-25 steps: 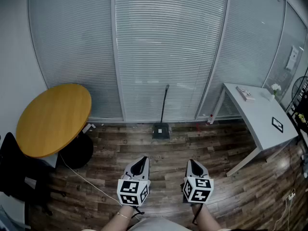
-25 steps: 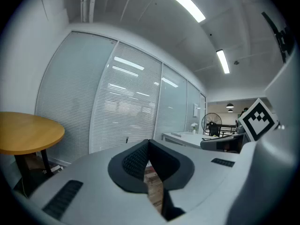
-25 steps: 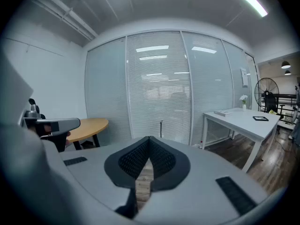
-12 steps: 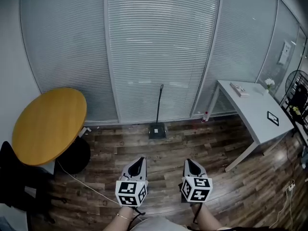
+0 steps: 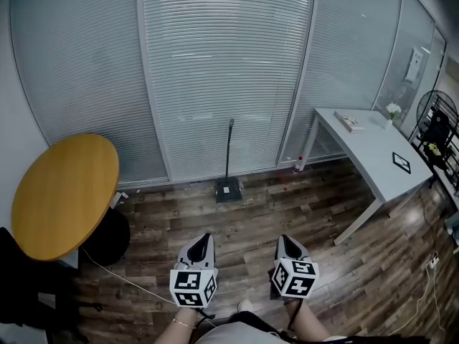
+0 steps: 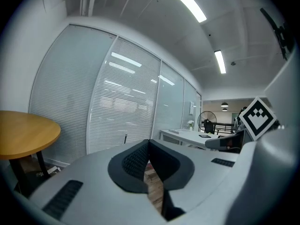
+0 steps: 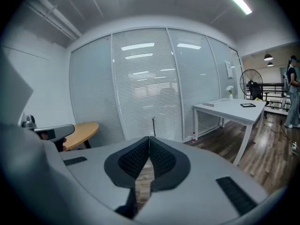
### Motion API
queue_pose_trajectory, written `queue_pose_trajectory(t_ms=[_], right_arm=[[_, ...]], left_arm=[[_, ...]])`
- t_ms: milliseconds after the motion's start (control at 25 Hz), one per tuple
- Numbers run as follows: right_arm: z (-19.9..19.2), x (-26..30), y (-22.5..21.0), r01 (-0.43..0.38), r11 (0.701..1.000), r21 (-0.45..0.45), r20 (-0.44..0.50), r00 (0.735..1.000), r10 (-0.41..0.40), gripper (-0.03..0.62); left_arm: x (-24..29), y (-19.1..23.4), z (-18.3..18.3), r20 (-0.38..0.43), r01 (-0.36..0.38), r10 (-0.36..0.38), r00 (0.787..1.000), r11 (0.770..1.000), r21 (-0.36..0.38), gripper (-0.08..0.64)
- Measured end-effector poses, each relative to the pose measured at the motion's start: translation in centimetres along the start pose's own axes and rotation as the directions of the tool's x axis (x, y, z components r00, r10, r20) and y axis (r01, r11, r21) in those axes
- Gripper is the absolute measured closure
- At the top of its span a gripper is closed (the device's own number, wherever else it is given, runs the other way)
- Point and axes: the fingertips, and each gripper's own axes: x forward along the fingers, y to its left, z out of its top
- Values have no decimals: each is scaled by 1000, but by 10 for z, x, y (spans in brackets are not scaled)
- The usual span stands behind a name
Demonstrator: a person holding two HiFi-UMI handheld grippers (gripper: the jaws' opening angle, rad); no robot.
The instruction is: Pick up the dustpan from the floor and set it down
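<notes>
The dark dustpan (image 5: 229, 190) rests on the wood floor against the glass wall, its long handle (image 5: 229, 145) standing upright. Both grippers hover well short of it, near the bottom of the head view. My left gripper (image 5: 204, 238) is shut with nothing in it, and so is my right gripper (image 5: 285, 239). In the left gripper view the pads (image 6: 136, 159) meet at the tip, and the dustpan handle (image 6: 125, 138) shows far off. In the right gripper view the pads (image 7: 161, 157) are together too, with the handle (image 7: 153, 121) straight beyond them.
A round yellow table (image 5: 61, 192) on a dark base stands at the left, with a black chair (image 5: 21, 292) and a floor cable (image 5: 122, 278) near it. A white desk (image 5: 373, 156) stands at the right, a fan (image 5: 434, 131) behind it. A person (image 7: 291, 90) stands far right.
The view has swung a little, so the dustpan, round table and desk sit further left in the picture. Both grippers stay shut at about the same spot.
</notes>
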Motion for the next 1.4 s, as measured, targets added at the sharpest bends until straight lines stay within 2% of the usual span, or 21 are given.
queue_pose_trajectory(t_ms=[360, 680, 920, 1120, 1400], right_arm=[[23, 66, -14, 0, 1000, -11, -6, 1000, 0, 560], [67, 153, -23, -37, 999, 34, 15, 999, 37, 560], [84, 204, -43, -46, 997, 64, 6, 999, 46, 560], [96, 236, -49, -58, 996, 63, 0, 998, 58, 560], [91, 263, -60, -54, 996, 64, -41, 998, 57, 560]], left_arm=[[62, 24, 10, 9, -27, 27, 1000, 1000, 2, 542], [142, 47, 36, -1, -36, 36, 999, 999, 31, 542], [197, 55, 51, 6, -50, 49, 999, 997, 54, 543], [230, 67, 50, -1, -64, 64, 998, 997, 51, 542], [257, 79, 39, -23, -74, 74, 997, 997, 22, 542]])
